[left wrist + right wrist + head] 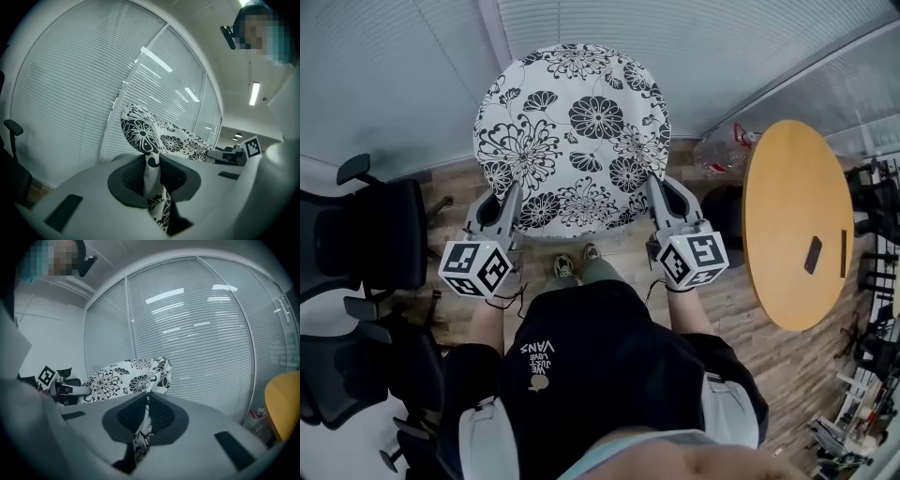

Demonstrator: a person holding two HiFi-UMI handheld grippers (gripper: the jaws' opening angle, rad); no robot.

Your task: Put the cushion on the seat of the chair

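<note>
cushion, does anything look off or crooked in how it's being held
Nothing stands out. The cushion is held up evenly in the air, its near edge pinched at one side by the left tool and at the other by the right tool. No tear or stain shows.

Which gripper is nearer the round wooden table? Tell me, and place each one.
Right. The right gripper grips the cushion at its edge facing the table. The left gripper grips the opposite edge, farther from the table.
</note>
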